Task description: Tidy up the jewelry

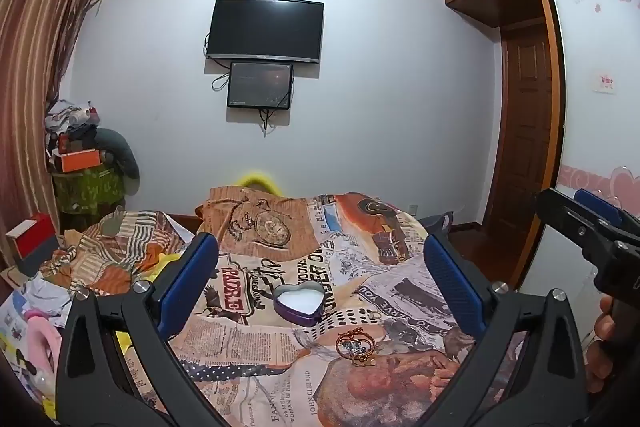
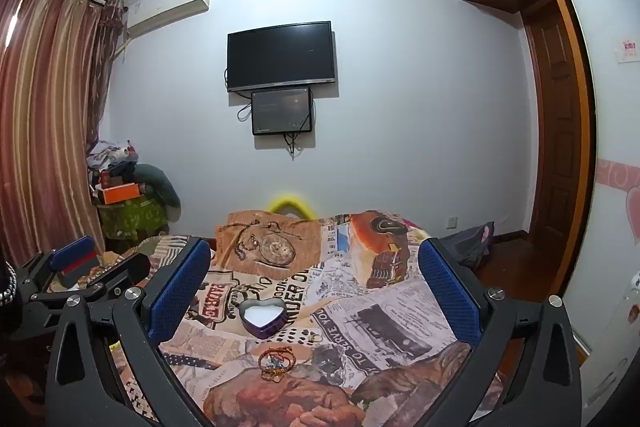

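Both hand-held grippers hang level over the bed, jaws spread wide apart and nothing between them: our left hand-held gripper (image 1: 320, 279) frames the work area, and our right hand-held gripper (image 2: 314, 279) does the same from just beside it. Beneath us lies the bed (image 1: 404, 267), covered in a newspaper-print spread that makes small things hard to pick out. On it sits the heart-shaped tin (image 1: 299, 304), purple-walled, lid off, its pale inside empty as far as we can see. Nearer to us, and a little to the right of the tin, lies the jewelry pile (image 1: 357, 345): copper-coloured bangles tangled with a gold piece and something beaded. A small ring (image 2: 315, 338) rests apart, between pile and tin.

We judge that sorting has not yet begun; we are at the approach. Next we would tip one gripper down over the pile, narrow its jaws around a single bangle, and lift it clear without dragging its neighbours, then carry it to the tin.
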`<state>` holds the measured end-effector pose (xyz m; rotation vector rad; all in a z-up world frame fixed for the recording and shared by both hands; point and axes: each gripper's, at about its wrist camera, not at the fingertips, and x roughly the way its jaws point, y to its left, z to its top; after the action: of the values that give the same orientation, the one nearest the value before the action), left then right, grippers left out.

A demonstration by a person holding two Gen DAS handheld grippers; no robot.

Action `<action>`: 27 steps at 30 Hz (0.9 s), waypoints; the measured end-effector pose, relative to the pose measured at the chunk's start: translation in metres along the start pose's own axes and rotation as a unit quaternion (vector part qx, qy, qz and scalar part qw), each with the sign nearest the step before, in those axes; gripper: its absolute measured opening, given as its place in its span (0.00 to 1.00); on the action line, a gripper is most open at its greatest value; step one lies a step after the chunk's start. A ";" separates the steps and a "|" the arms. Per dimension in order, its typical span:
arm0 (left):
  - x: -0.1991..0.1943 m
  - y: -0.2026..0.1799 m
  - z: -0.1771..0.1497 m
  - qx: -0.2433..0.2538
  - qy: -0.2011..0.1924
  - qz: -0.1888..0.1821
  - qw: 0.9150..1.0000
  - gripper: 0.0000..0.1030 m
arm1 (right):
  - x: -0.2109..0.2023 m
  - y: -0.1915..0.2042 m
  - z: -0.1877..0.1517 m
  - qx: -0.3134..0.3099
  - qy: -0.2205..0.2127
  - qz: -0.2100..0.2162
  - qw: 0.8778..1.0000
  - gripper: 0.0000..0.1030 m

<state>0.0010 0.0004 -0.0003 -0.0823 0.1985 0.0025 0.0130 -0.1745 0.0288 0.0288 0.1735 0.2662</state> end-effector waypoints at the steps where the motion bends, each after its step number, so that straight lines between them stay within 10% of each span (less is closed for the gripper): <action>1: 0.003 0.009 0.000 -0.018 0.007 -0.002 1.000 1.00 | 0.000 0.000 0.000 0.000 -0.006 0.002 1.000 1.00; 27: 0.005 0.017 -0.002 -0.023 -0.001 0.007 1.000 1.00 | 0.007 -0.001 -0.001 -0.001 0.014 0.004 1.000 1.00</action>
<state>0.0050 0.0169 -0.0050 -0.1274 0.1977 0.0211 0.0194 -0.1737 0.0266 0.0232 0.2018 0.2750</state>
